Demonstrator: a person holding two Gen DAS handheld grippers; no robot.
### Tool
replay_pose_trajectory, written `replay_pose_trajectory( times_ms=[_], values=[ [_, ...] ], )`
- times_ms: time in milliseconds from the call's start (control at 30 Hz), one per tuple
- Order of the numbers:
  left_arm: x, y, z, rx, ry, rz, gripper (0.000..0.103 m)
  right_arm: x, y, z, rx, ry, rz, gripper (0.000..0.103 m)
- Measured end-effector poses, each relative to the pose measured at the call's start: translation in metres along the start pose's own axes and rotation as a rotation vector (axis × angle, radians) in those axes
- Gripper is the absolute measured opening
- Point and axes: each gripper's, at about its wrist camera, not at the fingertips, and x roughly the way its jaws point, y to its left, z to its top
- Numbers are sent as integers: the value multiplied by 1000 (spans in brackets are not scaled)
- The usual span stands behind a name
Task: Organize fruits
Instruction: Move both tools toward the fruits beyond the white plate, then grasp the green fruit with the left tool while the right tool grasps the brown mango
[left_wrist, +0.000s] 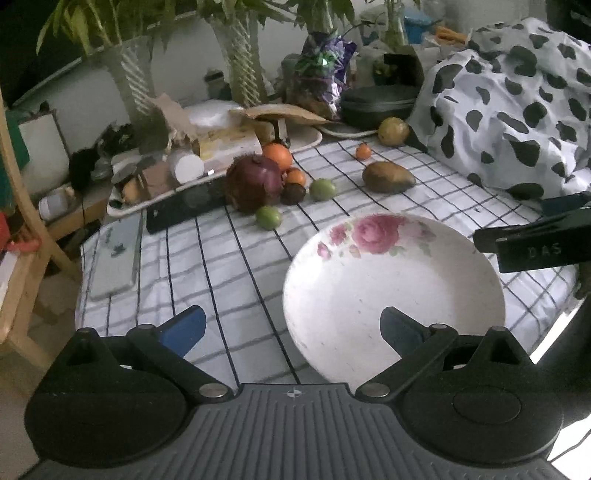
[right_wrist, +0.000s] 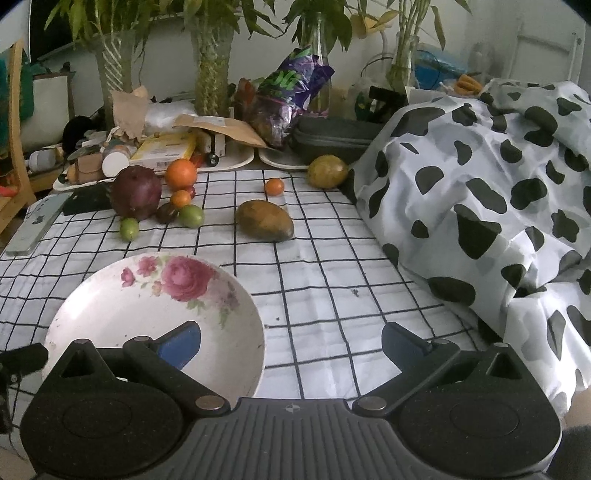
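A white plate with pink roses (left_wrist: 391, 273) (right_wrist: 122, 317) sits empty on the checked cloth near me. Beyond it lie a dark purple fruit (left_wrist: 255, 182) (right_wrist: 136, 191), oranges (left_wrist: 277, 155) (right_wrist: 180, 173), two green limes (left_wrist: 268, 218) (right_wrist: 129, 228), a brown mango (left_wrist: 388, 177) (right_wrist: 264, 220), a small orange (left_wrist: 363, 151) (right_wrist: 274, 186) and a yellow-green fruit (left_wrist: 393, 131) (right_wrist: 327, 171). My left gripper (left_wrist: 293, 328) is open and empty, over the plate's near rim. My right gripper (right_wrist: 291, 341) is open and empty, right of the plate.
A cow-print cloth (right_wrist: 480, 206) is heaped on the right. Trays with boxes and clutter (right_wrist: 166, 151), vases with plants (right_wrist: 212, 74) and a black case (right_wrist: 332, 140) line the back. A phone (left_wrist: 114, 258) lies at the cloth's left edge.
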Motion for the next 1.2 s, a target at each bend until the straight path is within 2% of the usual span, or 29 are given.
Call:
replay_pose_trajectory(
  times_ms=[67,200,733,933,1133,1167,1200],
  values=[
    [1,3,4,4,-20,10,102,5,0,3,-5,4,1,103],
    [5,13,12,-13,-43,-26,102,14,0,12,-27,3,4,103],
    [45,42,39,-84,-28,-186,103,56,-6,45,-70,1,39,103],
    [60,48,49,-73,-26,-187,102,73,-9,55,-59,5,80,103],
    [82,54,57,-57,9,-173,102,94,-5,71,-108,3,80,103],
    [86,54,58,-52,12,-178,100,97,-4,73,-119,2,79,103],
    [89,55,59,-50,15,-186,92,101,-3,76,-131,1,80,103]
  ],
)
